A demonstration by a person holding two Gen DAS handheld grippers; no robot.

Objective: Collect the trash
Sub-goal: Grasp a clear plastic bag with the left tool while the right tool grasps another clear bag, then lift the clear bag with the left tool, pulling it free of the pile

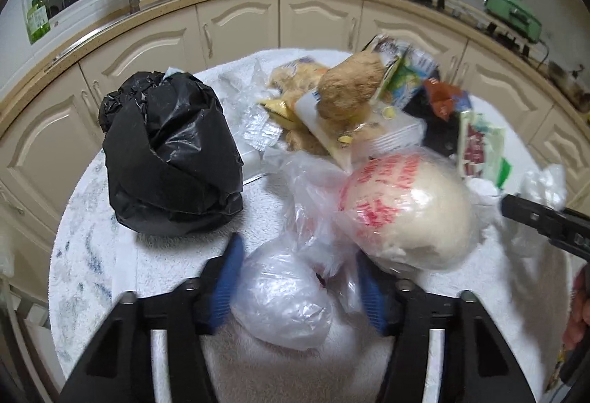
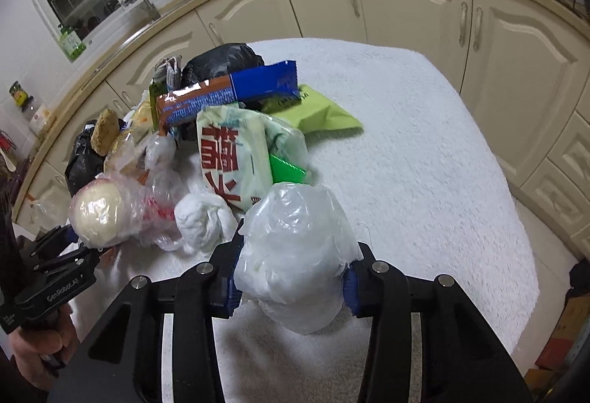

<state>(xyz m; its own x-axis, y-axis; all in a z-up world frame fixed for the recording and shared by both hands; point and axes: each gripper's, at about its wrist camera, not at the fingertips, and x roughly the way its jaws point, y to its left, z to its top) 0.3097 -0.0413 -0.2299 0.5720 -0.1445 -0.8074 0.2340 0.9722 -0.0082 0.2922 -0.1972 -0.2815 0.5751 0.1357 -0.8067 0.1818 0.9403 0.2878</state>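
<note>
On the towel-covered worktop (image 2: pixel 424 144) the trash pile (image 2: pixel 206 130) runs back toward the cabinets, a pale packet (image 2: pixel 232 159) with big red characters facing up; the right claw (image 2: pixel 293 283) pinches a clear wad (image 2: pixel 295 255), upright, while the left claw (image 1: pixel 298 286), half-wide, straddles a bag ball (image 1: pixel 284 296), contact unclear.

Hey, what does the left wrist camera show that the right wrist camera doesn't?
Only the left wrist view: the left gripper with its fingers either side of a clear plastic bundle, and a brown lump on the pile. Only the right wrist view: the right gripper shut on a white plastic bundle, and a blue-and-brown wrapper. Both: the red-printed bag and white towel.
</note>
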